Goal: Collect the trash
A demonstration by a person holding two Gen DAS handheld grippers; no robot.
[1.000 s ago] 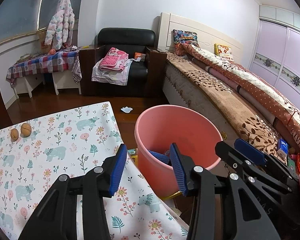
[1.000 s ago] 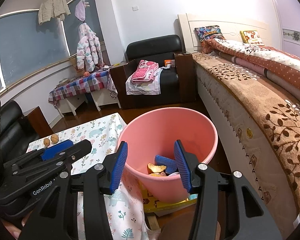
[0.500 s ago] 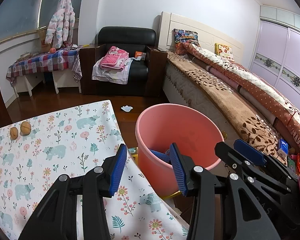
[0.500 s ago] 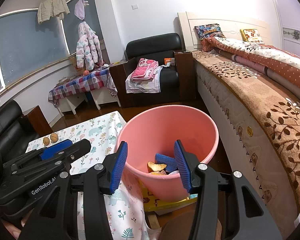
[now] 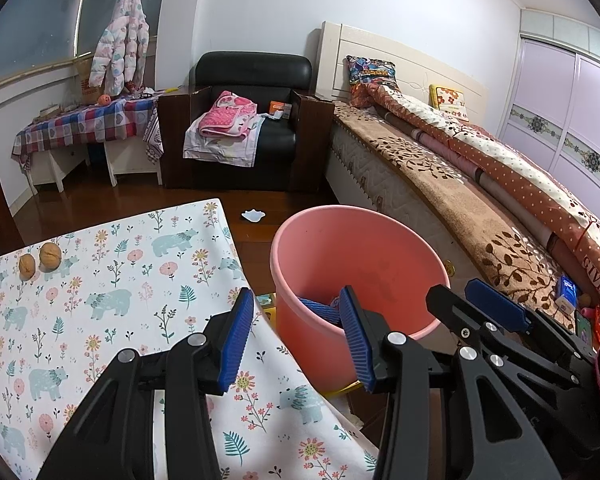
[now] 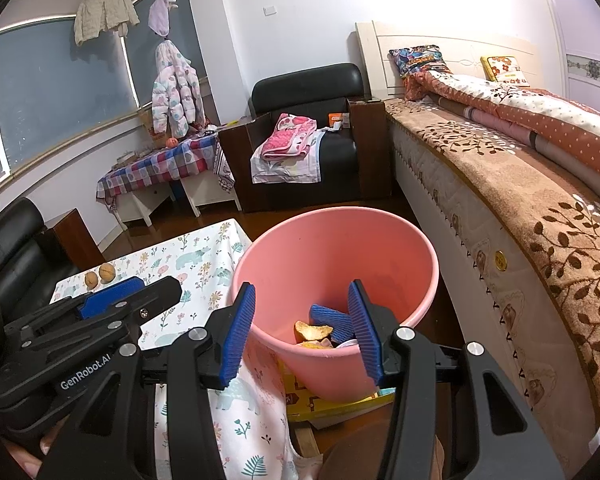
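From my left gripper (image 5: 296, 334) I look down at the flowery tablecloth (image 5: 100, 300). Its jaws stand apart with nothing in them. The pink bucket (image 5: 380, 248) sits on the floor just beside the table. Two walnuts (image 5: 40, 260) lie far off on the cloth.

From my right gripper (image 6: 302, 330) I see into the bucket (image 6: 332, 248). Orange peel (image 6: 312, 330) lies at the bottom. These jaws are apart and empty too.

Bucket (image 6: 336, 256) stood betw. table (image 5: 100, 300) (left) & bed (image 6: 520, 208) (right); 2 walnuts (image 5: 40, 260) on table; peel (image 6: 312, 330) in bucket.
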